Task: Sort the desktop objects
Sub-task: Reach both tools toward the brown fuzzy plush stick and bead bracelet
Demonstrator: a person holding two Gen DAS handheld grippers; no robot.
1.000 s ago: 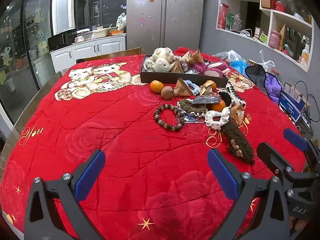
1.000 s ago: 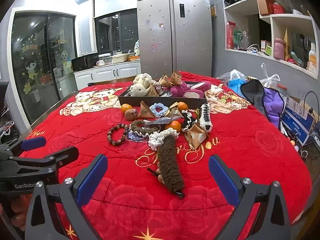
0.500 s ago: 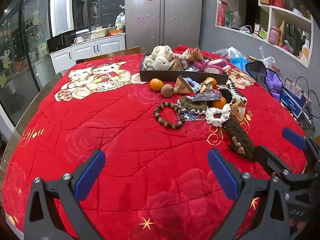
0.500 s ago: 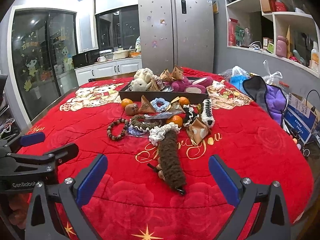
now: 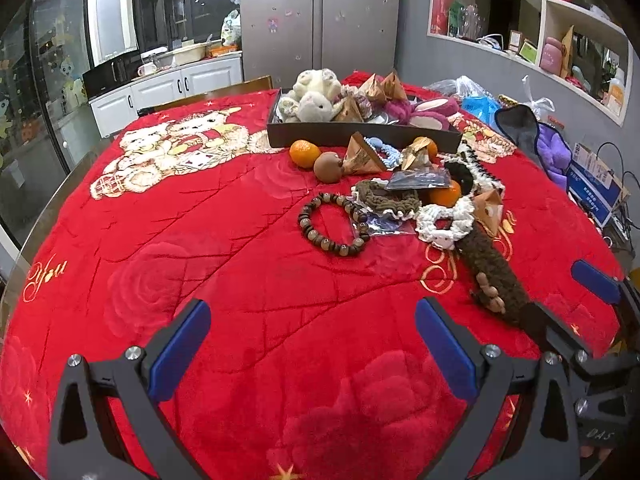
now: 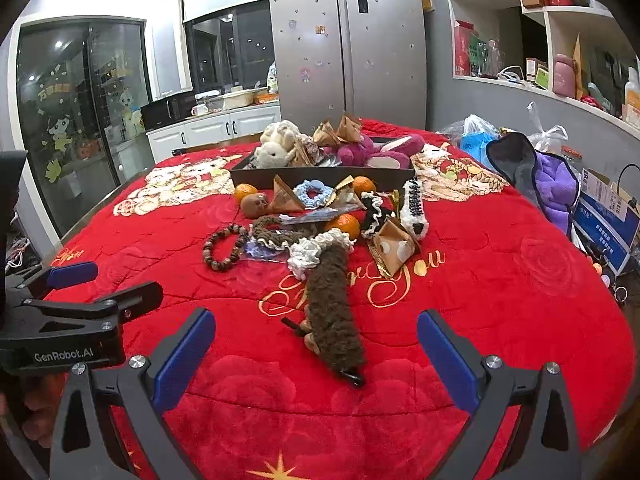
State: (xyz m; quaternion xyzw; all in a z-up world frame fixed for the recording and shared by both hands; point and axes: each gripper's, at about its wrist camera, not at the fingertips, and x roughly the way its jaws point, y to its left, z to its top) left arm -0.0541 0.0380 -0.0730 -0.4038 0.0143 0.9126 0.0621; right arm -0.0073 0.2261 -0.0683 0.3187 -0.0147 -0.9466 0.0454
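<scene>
A heap of small objects lies mid-table on the red blanket point(image 5: 200, 240): a wooden bead bracelet point(image 5: 334, 222), a brown fuzzy plush point(image 6: 334, 312), oranges point(image 5: 304, 153), a white crochet scrunchie point(image 5: 444, 220), paper pyramids point(image 6: 394, 248) and a brown ball point(image 5: 327, 167). Behind them stands a dark tray point(image 5: 360, 134) holding plush toys point(image 5: 316, 96). My left gripper point(image 5: 312, 344) is open over bare blanket, short of the bracelet. My right gripper point(image 6: 316, 344) is open, with the near end of the brown plush between its fingers, not touched.
Each gripper shows in the other's view: the right gripper's fingers point(image 5: 596, 280) at the right edge, the left gripper's fingers point(image 6: 80, 274) at the left edge. Bags point(image 6: 540, 176) and a box point(image 6: 608, 216) crowd the table's right side. A fridge point(image 6: 348, 40) stands behind.
Both grippers have crept forward toward the heap; the objects look slightly larger and nearer. Nothing on the table has moved, and both grippers stay open.
</scene>
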